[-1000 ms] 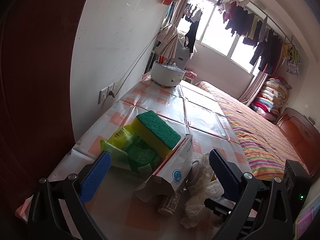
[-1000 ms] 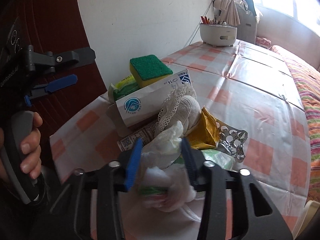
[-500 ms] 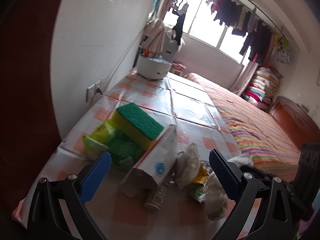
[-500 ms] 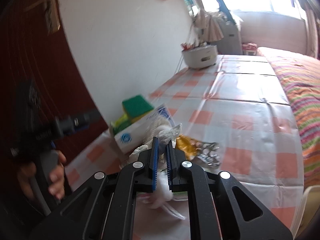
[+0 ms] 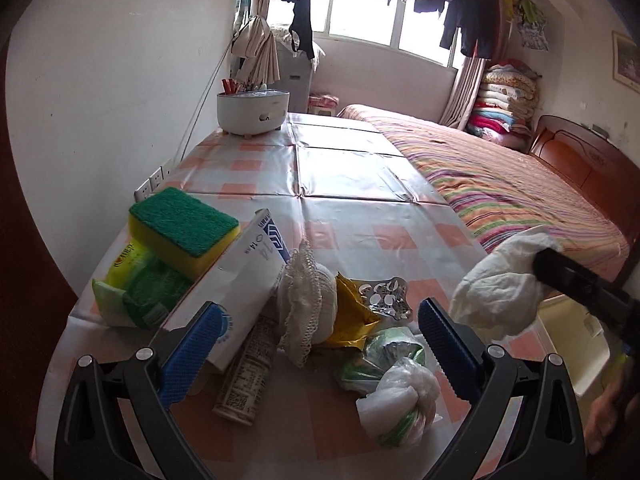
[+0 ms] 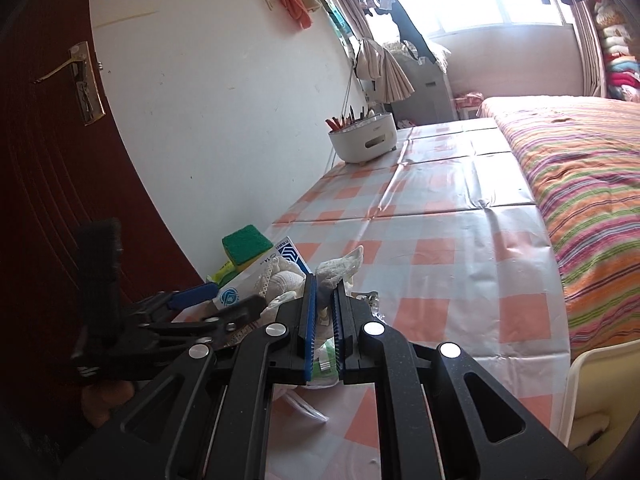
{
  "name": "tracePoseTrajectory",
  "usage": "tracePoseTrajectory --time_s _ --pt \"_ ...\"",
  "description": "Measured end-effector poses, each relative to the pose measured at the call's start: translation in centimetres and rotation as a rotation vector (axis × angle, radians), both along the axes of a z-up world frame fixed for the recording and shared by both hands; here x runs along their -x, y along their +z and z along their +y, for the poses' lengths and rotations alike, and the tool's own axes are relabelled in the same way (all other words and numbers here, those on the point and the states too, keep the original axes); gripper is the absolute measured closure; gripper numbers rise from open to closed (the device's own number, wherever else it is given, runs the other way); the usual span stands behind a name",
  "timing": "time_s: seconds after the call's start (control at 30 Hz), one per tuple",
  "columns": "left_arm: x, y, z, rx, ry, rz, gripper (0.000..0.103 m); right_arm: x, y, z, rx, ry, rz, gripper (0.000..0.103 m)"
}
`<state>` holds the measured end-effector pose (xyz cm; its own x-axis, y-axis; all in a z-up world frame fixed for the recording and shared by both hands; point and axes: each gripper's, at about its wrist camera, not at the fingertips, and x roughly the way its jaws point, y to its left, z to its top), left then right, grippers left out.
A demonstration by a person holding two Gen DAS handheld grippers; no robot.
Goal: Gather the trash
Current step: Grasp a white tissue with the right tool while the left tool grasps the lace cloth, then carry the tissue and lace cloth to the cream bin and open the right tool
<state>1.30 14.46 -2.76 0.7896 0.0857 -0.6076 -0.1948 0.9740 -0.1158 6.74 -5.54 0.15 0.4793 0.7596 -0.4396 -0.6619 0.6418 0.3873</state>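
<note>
In the right tool (image 6: 325, 300), crumpled tissue (image 6: 340, 270) points forward.

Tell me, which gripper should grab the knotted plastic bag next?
Left. The left gripper is open with the knotted plastic bag close by, while the right gripper is shut on the crumpled tissue.

We see a glossy, creased plastic cloth (image 5: 352, 176) over the counter. On it, beside the paper box (image 5: 244, 280), sits a sponge (image 5: 182, 228) with a rough green scouring face over soft yellow foam. Right of the box lie a lacy white cloth wad (image 5: 308, 304), a crinkled gold foil wrapper (image 5: 352, 312) and a shiny metallic blister pack (image 5: 386, 298). The right hand-held gripper (image 6: 325, 312), matt black plastic with ribbed blue pads (image 6: 310, 316), pinches soft crumpled tissue (image 5: 500, 288).
</note>
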Motion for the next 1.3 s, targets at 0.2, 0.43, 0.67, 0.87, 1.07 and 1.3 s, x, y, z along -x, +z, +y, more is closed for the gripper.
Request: tracePoseTrajectory --time_s 0.2,0.43,0.67,0.87,1.07,1.3 --pt "-1.9 -1.6 0.4 0.012 0.028 0.072 0.042 0.2 0.2 -1.2 -0.018 -0.008 -0.001 0.096" --pt "-2.5 -3.2 2.0 0.100 0.042 0.104 0.071 0.2 0.3 -2.4 -0.035 -0.031 -0.007 0.095" --pt "-0.2 -0.1 2.3 0.144 0.026 -0.062 0.073 0.4 0.6 -3.3 -0.043 -0.064 -0.026 0.095" --pt "0.1 1.1 1.7 0.161 0.013 -0.086 0.073 0.4 0.6 -3.9 -0.038 -0.082 -0.032 0.095" --pt "0.0 1.4 0.6 0.162 -0.016 -0.083 0.072 0.7 0.6 -4.6 -0.016 -0.104 -0.049 0.095" --pt "-0.1 2.0 -1.3 0.156 -0.063 -0.095 0.072 1.0 0.5 -6.3 0.009 -0.139 -0.065 0.095"
